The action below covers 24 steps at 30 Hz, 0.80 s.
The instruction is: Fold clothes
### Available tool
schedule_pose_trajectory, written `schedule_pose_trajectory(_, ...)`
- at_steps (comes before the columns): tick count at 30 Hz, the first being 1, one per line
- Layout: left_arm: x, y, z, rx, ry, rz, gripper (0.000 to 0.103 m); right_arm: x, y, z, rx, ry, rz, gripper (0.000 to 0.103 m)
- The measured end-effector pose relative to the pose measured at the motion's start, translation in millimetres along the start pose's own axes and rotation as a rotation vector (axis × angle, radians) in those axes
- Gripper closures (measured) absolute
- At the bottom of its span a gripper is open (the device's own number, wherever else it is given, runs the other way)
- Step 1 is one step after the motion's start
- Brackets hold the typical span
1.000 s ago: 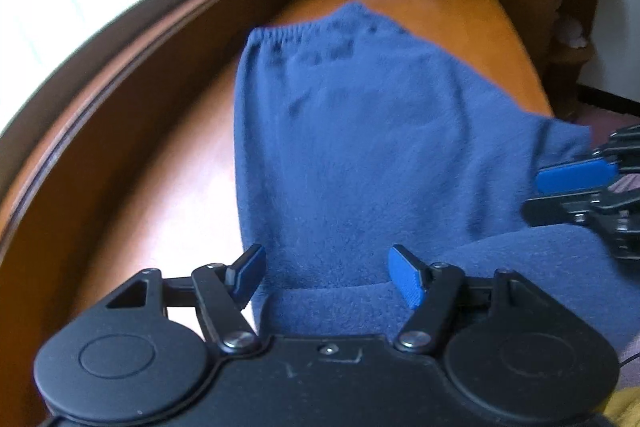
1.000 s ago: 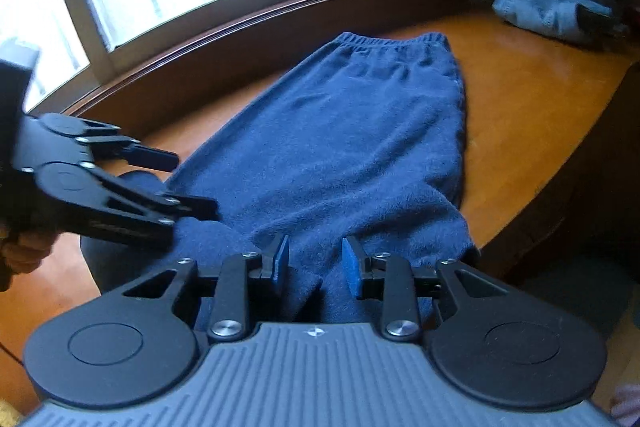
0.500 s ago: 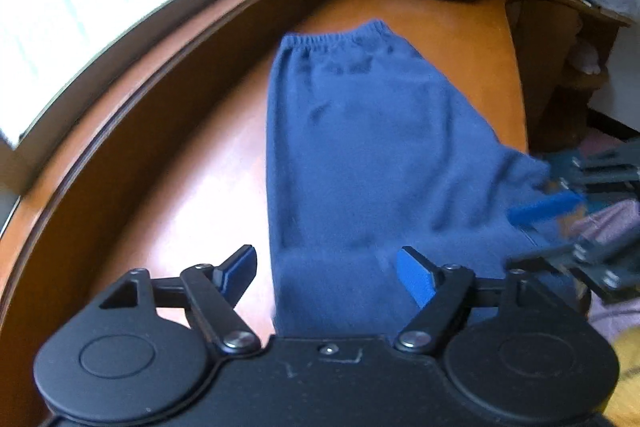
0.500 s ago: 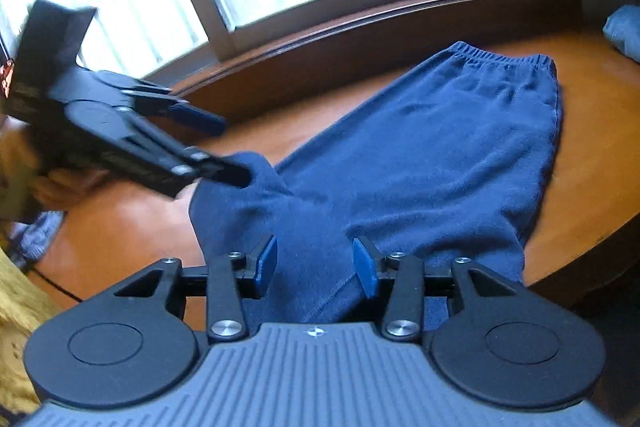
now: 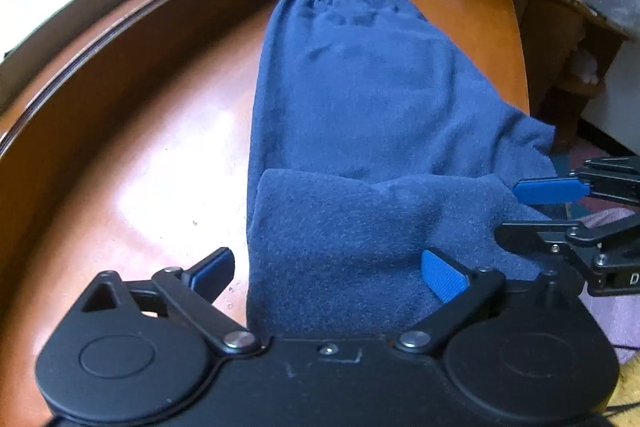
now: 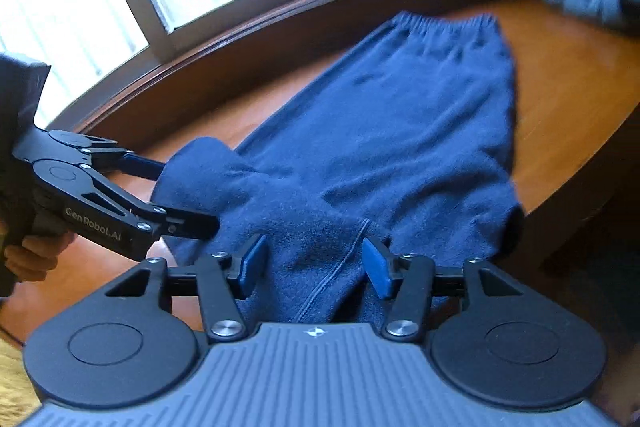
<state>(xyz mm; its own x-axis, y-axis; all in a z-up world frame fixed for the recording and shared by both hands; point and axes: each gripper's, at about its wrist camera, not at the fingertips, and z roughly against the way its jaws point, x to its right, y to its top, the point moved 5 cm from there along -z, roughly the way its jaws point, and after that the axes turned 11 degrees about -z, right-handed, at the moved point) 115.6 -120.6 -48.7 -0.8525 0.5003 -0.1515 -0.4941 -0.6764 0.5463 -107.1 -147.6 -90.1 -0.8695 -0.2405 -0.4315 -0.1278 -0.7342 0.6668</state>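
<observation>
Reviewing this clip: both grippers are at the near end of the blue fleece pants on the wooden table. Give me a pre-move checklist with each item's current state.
1. Left gripper released: ok, jaws have just been opening, stand wide, pads clear of the fleece.
2. Right gripper released: ok, jaws just opening, fabric between them but not pinched.
3. Near end of blue pants folded over: ok, flap lies on top.
4. Fold edge square: not ok, flap is lumpy.
5. Waistband flat on table: ok.
6. Pants fully on table: not ok, one side hangs over the edge.
</observation>
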Motion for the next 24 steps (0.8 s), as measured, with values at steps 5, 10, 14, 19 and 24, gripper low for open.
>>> schedule_pose_trajectory(5,-5,-16,18,0.053,-0.013,-0.04,0.004,-3,-10,33,0.103,-0.114,0.018,0.046)
schedule_pose_trajectory(10,-18,-42,30,0.068,0.042,-0.114,0.004,10,-32,66,0.127,-0.147,-0.055,0.036)
schedule_pose_trajectory(14,-18,-53,22,0.08,0.004,-0.13,0.004,7,-49,66,0.092,-0.155,-0.033,0.036)
schedule_pose_trajectory(19,-3,-57,9,0.089,0.012,-0.198,0.004,-16,-57,49,0.071,-0.122,0.134,0.036)
schedule_pose_trajectory(24,5,-59,2,0.096,-0.01,-0.244,0.005,-26,-58,28,0.039,-0.113,0.206,0.036)
